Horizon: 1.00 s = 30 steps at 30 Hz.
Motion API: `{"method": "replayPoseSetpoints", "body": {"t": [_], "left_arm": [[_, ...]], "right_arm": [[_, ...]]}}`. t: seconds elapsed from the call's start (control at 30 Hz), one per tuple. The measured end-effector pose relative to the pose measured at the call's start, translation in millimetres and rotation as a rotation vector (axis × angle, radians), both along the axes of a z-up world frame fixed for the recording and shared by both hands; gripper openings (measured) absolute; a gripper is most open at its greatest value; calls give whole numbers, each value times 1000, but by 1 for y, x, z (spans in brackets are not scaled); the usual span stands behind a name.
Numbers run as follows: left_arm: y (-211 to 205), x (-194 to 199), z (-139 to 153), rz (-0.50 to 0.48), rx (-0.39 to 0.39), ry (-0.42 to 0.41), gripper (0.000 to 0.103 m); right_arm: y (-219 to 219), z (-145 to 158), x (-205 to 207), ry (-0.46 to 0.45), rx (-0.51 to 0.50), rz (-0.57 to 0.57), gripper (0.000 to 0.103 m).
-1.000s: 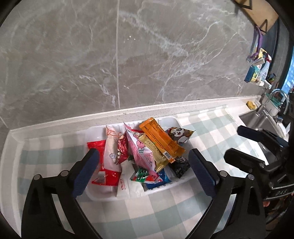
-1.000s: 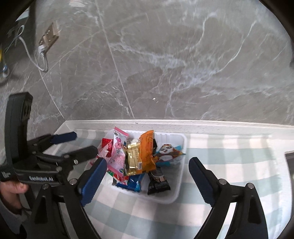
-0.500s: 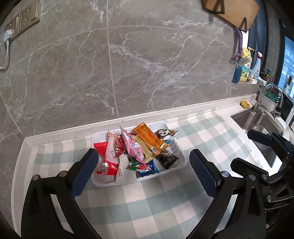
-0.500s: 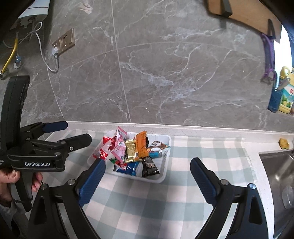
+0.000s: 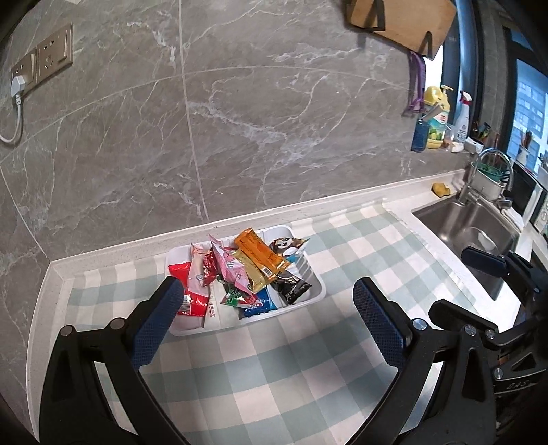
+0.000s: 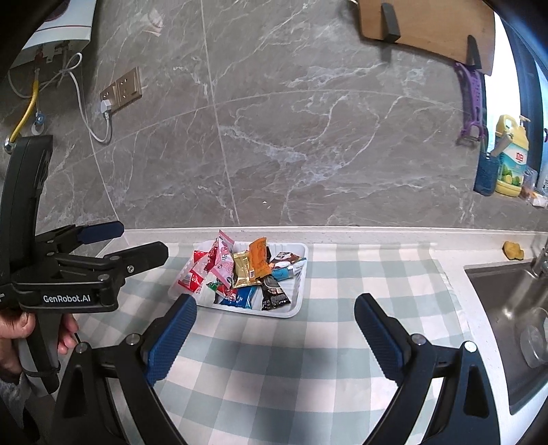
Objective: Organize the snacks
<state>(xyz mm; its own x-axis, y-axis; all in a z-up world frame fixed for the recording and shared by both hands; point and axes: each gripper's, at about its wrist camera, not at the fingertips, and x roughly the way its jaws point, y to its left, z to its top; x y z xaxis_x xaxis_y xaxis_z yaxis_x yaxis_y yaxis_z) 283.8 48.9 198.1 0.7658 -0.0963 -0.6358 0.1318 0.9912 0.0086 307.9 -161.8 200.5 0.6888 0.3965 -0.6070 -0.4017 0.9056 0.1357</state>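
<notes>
A white tray [image 5: 316, 289] [image 6: 300, 294] sits on the checked cloth near the wall, piled with several snack packets: an orange one [image 5: 258, 252] [image 6: 258, 256], a pink one [image 5: 229, 266] [image 6: 222, 262], a red one [image 5: 186, 291] [image 6: 191, 278], a gold one [image 6: 243, 268] and a black one [image 5: 293, 287] [image 6: 274, 297]. My left gripper [image 5: 265, 313] is open and empty, held back above the cloth in front of the tray. My right gripper [image 6: 275, 325] is also open and empty, short of the tray. Each gripper appears in the other's view: the right gripper [image 5: 479, 284] and the left gripper [image 6: 130, 243].
A steel sink [image 5: 472, 236] [image 6: 507, 308] with a tap lies to the right. Bottles [image 6: 510, 164] stand by the window. A wooden board [image 6: 428, 24] hangs on the marble wall, with sockets [image 6: 121, 89] at left. A hand [image 6: 20, 328] holds the left gripper's handle.
Both grippers have pulled back and up from the tray, so it looks smaller and more of the counter, sink and wall shows. Both stay open.
</notes>
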Motion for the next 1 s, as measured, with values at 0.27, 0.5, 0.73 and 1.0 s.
{"method": "replayPoseSetpoints", "body": {"t": [0.27,0.5,0.73,1.0], "left_arm": [[-4,-15,6,-19,9,-11,101],[-5,-26,9,-31,10,-16,101],[-5,-33,11,-44,10,-21,101],[-5,-35,11,-46,10,-23,101]], "right_arm": [[-6,6,-15,-13,7,-16,96],[-7,9,-26,-19,9,-20,96],[-8,11,-33,-23,9,-26,96],[-9,14,-42,-31,10,-31,96]]}}
